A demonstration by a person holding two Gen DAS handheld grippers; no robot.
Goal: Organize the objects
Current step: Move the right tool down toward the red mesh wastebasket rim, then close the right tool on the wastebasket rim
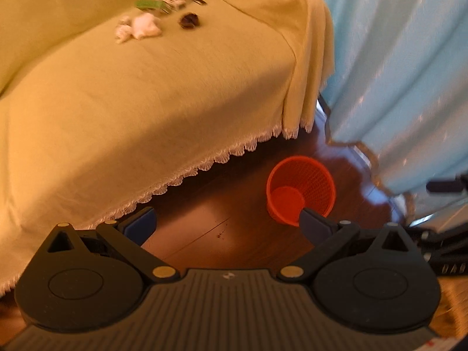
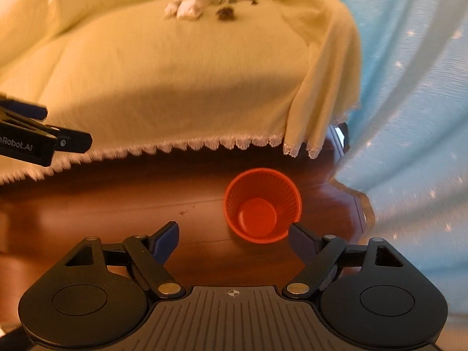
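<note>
Beside the orange mesh bin (image 2: 262,204) on the wooden floor, both claws hang spread wide and empty: the right gripper (image 2: 232,238) just short of its rim, the left gripper (image 1: 226,223) near its other side. Well beyond the bin, on the yellow-covered sofa (image 1: 146,102), lie the crumpled white tissues (image 1: 140,26), a dark small lump (image 1: 189,20) and a green-and-white packet (image 1: 159,3). Judged best: reach past the bin, close on one light tissue wad at its middle, carry it back and let go only over the bin's mouth
</note>
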